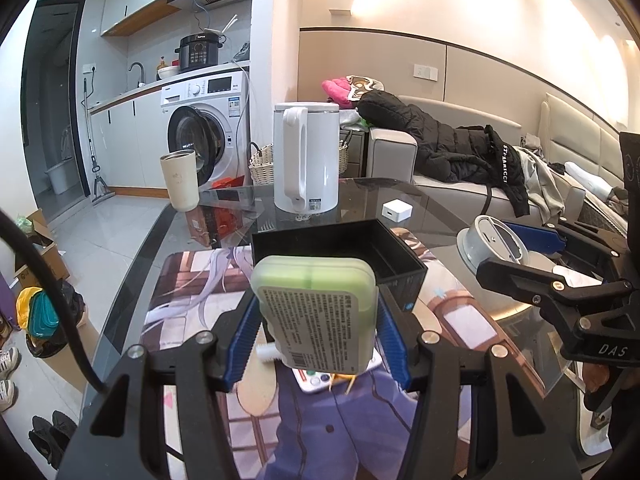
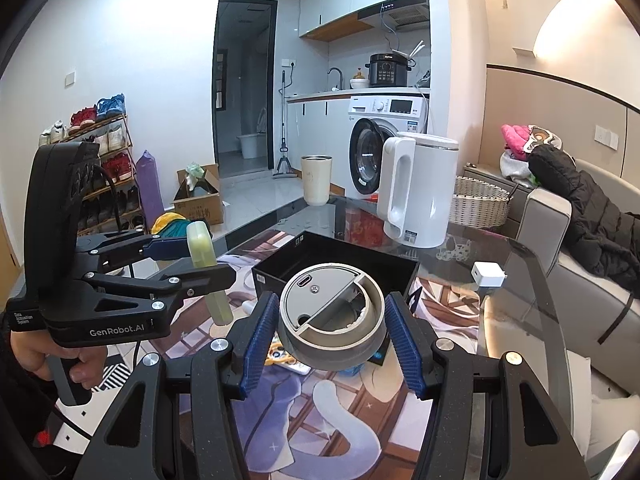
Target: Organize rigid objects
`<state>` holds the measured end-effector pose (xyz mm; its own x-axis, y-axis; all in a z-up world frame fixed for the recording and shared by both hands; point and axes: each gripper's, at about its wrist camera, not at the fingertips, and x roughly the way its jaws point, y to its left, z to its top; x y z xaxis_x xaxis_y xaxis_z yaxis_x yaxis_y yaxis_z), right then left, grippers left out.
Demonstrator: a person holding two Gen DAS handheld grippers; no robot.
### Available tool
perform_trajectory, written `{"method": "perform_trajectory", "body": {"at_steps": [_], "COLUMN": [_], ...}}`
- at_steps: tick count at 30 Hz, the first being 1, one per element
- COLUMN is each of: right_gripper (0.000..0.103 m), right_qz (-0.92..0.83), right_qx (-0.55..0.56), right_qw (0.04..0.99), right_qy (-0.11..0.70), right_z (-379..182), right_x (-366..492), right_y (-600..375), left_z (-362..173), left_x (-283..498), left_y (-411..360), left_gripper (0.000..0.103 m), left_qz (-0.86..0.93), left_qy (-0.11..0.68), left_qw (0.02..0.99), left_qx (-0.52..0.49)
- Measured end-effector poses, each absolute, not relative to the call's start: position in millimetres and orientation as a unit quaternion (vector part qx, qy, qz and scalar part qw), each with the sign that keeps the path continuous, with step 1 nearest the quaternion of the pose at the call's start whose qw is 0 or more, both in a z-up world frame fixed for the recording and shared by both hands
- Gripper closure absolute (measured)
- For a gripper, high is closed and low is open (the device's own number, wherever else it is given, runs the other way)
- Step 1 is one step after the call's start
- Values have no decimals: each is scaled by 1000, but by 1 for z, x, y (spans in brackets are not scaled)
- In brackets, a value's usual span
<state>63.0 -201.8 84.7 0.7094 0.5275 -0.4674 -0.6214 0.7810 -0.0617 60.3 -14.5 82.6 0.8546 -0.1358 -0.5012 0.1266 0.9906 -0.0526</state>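
Observation:
My left gripper (image 1: 316, 320) is shut on a pale green flat case (image 1: 316, 312) with a printed label, held upright just in front of an open black box (image 1: 396, 252) on the glass table. In the right wrist view the case (image 2: 202, 248) shows edge-on in the left gripper (image 2: 200, 256). My right gripper (image 2: 332, 324) is shut on a round grey device (image 2: 332, 320) with a half-open top, held above the near edge of the black box (image 2: 276, 264). The device also shows in the left wrist view (image 1: 492, 244).
A white kettle (image 1: 306, 156) and a cream tumbler (image 1: 180, 180) stand at the table's far side. A small white charger (image 1: 397, 211) lies right of the box. A printed mat (image 1: 192, 292) covers the table. A sofa (image 1: 440, 152) lies to the right.

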Motion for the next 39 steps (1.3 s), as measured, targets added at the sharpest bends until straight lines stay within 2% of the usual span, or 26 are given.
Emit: {"method": "perform_trajectory", "body": {"at_steps": [18,39], "right_gripper": [47,47], "right_qz": [309,310], "right_qx": [-96,-100], "right_qw": [920,913], "right_qy": [221,245], "right_z": [90,58], "right_x": [108,169], "right_y": [-193,-168], "left_z": [85,67], "left_x": [111,155], "left_y": [-11,-6], "left_gripper": [48,48], "left_qz": [-71,-77], "left_qy": [258,258], "left_qw": [963,963], "left_qx": [-11,-16]}}
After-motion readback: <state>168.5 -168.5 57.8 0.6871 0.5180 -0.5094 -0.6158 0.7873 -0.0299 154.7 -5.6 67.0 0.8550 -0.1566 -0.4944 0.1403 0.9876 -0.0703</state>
